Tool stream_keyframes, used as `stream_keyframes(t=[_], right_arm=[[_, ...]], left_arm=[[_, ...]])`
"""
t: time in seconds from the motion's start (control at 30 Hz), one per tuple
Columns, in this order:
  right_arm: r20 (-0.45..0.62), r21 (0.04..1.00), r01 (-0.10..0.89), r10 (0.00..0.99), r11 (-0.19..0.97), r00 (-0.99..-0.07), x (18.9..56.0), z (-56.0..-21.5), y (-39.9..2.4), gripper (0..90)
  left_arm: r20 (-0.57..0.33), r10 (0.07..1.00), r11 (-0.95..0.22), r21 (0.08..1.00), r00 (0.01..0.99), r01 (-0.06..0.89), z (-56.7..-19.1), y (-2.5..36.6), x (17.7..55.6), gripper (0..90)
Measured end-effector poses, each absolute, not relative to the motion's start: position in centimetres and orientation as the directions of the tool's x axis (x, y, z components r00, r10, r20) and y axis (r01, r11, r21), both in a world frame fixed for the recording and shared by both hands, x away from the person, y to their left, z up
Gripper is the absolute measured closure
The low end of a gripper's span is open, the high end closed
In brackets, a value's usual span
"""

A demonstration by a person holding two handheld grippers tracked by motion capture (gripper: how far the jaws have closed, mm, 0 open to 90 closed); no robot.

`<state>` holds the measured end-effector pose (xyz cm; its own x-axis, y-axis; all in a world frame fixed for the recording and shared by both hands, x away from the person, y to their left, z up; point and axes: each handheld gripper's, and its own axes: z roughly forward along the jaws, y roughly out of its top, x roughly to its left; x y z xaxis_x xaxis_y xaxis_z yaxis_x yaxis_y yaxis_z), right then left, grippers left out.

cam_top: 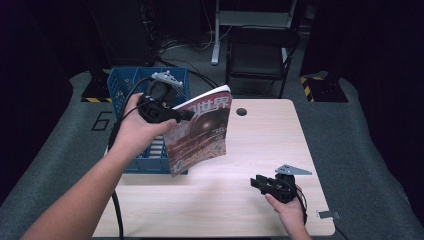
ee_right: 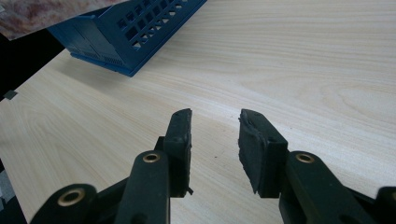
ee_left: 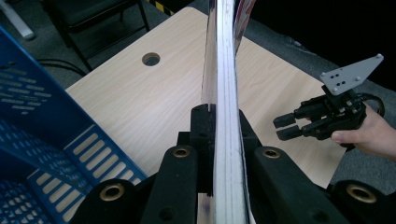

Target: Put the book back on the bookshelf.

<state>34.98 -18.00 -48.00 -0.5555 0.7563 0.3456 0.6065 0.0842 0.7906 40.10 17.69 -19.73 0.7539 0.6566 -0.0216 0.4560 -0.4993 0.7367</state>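
Both grippers show in the high view: the left gripper (cam_top: 181,114) is clamped on the upper left edge of a magazine (cam_top: 200,131), holding it lifted and tilted above the table (cam_top: 260,145), its lower corner hanging over the blue basket (cam_top: 122,82) that stands at the table's left edge. On the cover are large white characters at the top and a dark red round picture below. Well apart, near the table's right front corner, the right gripper (cam_top: 256,183) sits low over the wood in the person's right hand (cam_top: 290,209), its jaws parted with nothing between them and pointing left toward the magazine. From the left gripper view, the magazine (ee_left: 225,93) runs edge-on straight up between the two black jaws, which press on both its faces; the stacked page edges show pale and the glossy cover lies on the left. The basket's slotted blue wall (ee_left: 42,135) is at the left, and the table's round cable hole (ee_left: 151,59) lies beyond. Farther right, the right gripper (ee_left: 282,128) hovers at the table's edge. From the right gripper view, the right gripper (ee_right: 215,126) stands partly open over bare wood grain (ee_right: 303,70), its pads (ee_right: 180,130) gripping nothing. A corner of the basket (ee_right: 135,28) lies at the upper left, with a bit of the magazine (ee_right: 28,14) above it.
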Motion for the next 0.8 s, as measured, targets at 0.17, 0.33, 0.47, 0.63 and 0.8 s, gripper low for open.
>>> stream_keyframes(t=[0.17, 0.33, 0.47, 0.63, 0.8], right_arm=[[0.346, 0.790, 0.608, 0.757, 0.085, -0.555, 35.0, -48.0, -18.0, 64.4], [0.344, 0.790, 0.607, 0.758, 0.085, -0.554, 35.0, -48.0, -18.0, 64.1], [0.342, 0.793, 0.604, 0.756, 0.087, -0.558, 35.0, -48.1, -17.9, 64.0], [0.347, 0.790, 0.607, 0.754, 0.086, -0.558, 35.1, -48.0, -17.8, 63.6], [0.344, 0.790, 0.606, 0.752, 0.092, -0.562, 35.3, -48.1, -17.7, 63.3]], left_arm=[[-0.025, 0.667, -0.487, 0.741, 0.744, 0.462, -19.2, 18.5, 40.2, 83.7], [-0.023, 0.683, -0.474, 0.746, 0.730, 0.468, -18.9, 19.4, 40.3, 83.7], [-0.019, 0.694, -0.471, 0.744, 0.720, 0.474, -18.8, 20.2, 40.4, 83.7], [-0.013, 0.712, -0.460, 0.747, 0.702, 0.480, -18.6, 21.2, 40.4, 83.7], [-0.013, 0.726, -0.453, 0.742, 0.687, 0.493, -18.3, 22.4, 40.4, 83.7]])
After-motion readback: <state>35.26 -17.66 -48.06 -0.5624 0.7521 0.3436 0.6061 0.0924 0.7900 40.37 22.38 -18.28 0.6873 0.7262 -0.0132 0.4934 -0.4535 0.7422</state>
